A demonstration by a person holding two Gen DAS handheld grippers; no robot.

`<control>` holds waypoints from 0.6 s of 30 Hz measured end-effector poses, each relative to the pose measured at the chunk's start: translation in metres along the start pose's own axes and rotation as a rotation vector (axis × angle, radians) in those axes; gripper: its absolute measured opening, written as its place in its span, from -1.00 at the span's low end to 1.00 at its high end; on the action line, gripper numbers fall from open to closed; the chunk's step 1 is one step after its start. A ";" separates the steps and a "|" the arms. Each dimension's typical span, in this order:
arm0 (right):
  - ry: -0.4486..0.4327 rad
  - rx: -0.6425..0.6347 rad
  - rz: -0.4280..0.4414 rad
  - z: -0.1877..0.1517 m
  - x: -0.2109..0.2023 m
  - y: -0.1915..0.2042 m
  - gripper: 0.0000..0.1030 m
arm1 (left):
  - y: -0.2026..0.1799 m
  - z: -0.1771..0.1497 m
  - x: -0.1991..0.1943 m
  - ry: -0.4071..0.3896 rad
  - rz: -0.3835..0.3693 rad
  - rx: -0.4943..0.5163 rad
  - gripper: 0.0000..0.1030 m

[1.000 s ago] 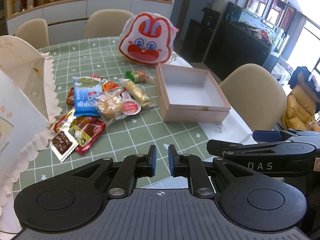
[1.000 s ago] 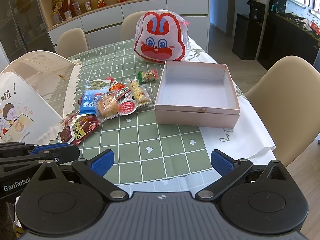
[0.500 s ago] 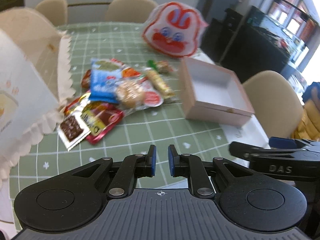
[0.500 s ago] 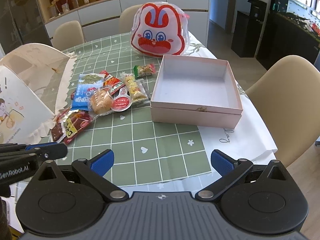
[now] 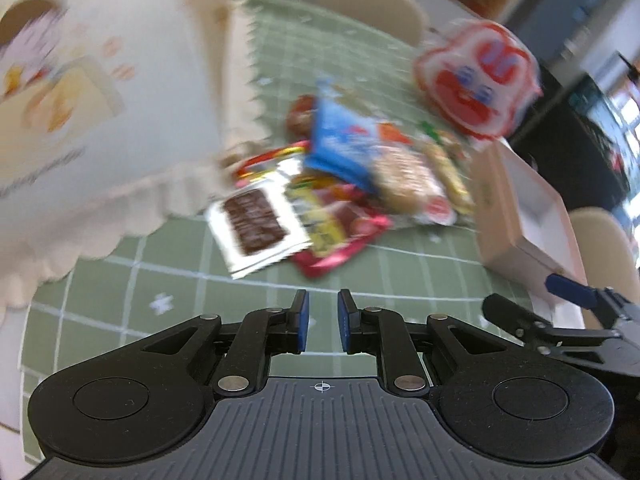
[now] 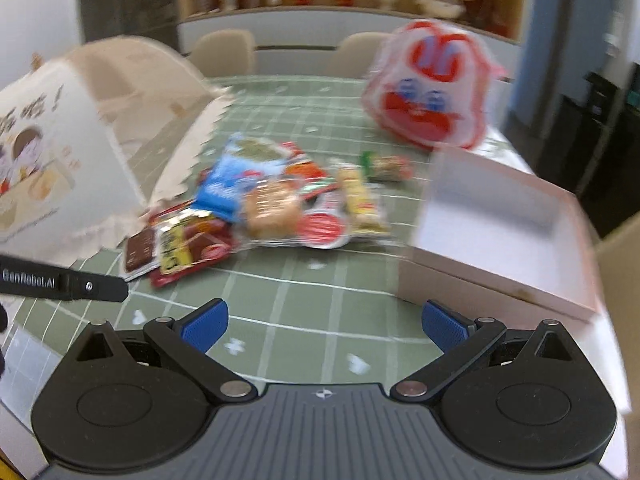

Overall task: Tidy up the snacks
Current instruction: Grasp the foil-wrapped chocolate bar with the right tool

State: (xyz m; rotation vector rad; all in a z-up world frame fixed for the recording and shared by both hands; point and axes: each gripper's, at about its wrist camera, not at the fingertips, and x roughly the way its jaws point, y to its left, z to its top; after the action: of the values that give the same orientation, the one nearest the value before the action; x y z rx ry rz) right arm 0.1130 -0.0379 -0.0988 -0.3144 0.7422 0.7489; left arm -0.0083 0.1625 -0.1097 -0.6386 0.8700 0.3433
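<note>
A heap of snack packets (image 5: 344, 184) lies on the green checked tablecloth (image 5: 168, 280), also in the right wrist view (image 6: 276, 208). A white packet with a brown bar (image 5: 256, 224) is nearest my left gripper (image 5: 319, 322), which is shut and empty a short way in front of it. An empty pink box (image 6: 504, 232) stands to the right of the heap, also in the left wrist view (image 5: 528, 220). My right gripper (image 6: 324, 326) is open and empty above the cloth, before the heap and box. Both views are blurred.
A cream mesh food cover (image 5: 92, 120) with a cartoon print stands at the left, touching the heap's left side. A red and white rabbit bag (image 6: 432, 84) stands behind the box. Beige chairs (image 6: 224, 52) ring the table. The left gripper's side (image 6: 64, 282) shows at the right view's left.
Both grippers have moved forward and lower toward the snack heap, the left one swinging leftward close to the food cover. Jaw states are unchanged.
</note>
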 end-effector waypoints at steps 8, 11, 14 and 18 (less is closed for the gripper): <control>-0.006 -0.228 0.165 0.020 0.063 0.076 0.73 | 0.064 -0.006 -0.019 0.001 0.091 -0.132 -0.65; -0.027 -0.294 0.184 0.020 0.081 0.109 0.48 | 0.076 -0.009 -0.028 -0.010 0.095 -0.151 -0.65; -0.073 -0.353 0.194 0.017 0.091 0.138 0.46 | 0.086 -0.011 -0.035 -0.023 0.095 -0.173 -0.65; -0.088 -0.395 0.174 0.013 0.103 0.163 0.15 | 0.095 -0.014 -0.040 -0.031 0.102 -0.195 -0.65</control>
State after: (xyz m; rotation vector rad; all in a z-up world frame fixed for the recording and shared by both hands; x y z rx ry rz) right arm 0.0548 0.1349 -0.1628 -0.5751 0.5390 1.0700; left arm -0.0910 0.2251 -0.1209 -0.7681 0.8473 0.5334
